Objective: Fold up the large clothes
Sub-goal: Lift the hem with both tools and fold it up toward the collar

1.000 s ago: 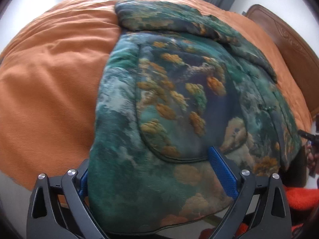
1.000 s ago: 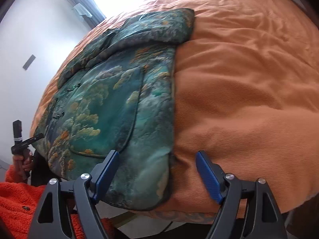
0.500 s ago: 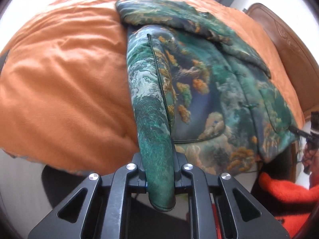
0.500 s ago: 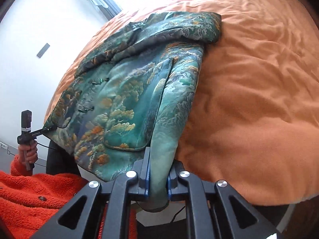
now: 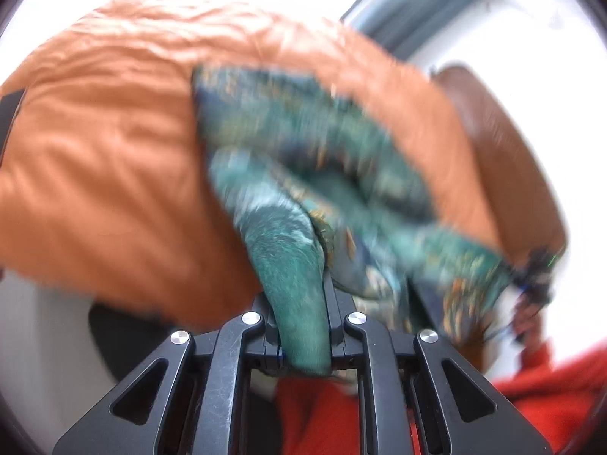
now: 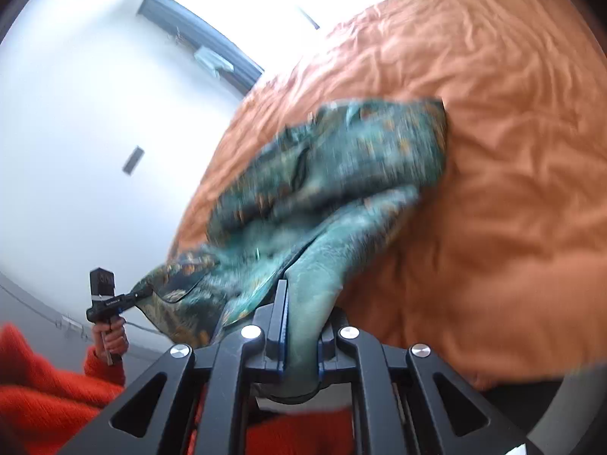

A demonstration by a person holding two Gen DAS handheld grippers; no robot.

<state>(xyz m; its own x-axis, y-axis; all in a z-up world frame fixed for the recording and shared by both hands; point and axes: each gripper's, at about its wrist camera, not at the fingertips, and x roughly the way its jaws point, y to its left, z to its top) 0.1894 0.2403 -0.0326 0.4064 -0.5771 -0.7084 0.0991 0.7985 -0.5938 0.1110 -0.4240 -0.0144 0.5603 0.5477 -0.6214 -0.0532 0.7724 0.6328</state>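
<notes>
A green padded jacket (image 5: 303, 144) with an orange and gold landscape print lies on an orange bed cover, its near hem lifted off the bed. My left gripper (image 5: 301, 326) is shut on one bottom corner of the jacket, a fold of green cloth pinched between its jaws. My right gripper (image 6: 301, 337) is shut on the other bottom corner of the jacket (image 6: 341, 167). In the right wrist view the left gripper (image 6: 132, 295) shows at far left, holding its corner. Both views are blurred by motion.
The orange bed cover (image 5: 95, 159) spreads wide around the jacket (image 6: 512, 189). A brown wooden headboard (image 5: 493, 129) stands at the right. A person's red fleece sleeve (image 6: 45, 386) and hand are close by. A window (image 6: 273, 3) and white wall lie beyond.
Both grippers went from open around the jacket's hem to shut on its corners. They have since risen, lifting the hem off the bed and bunching the jacket toward its collar.
</notes>
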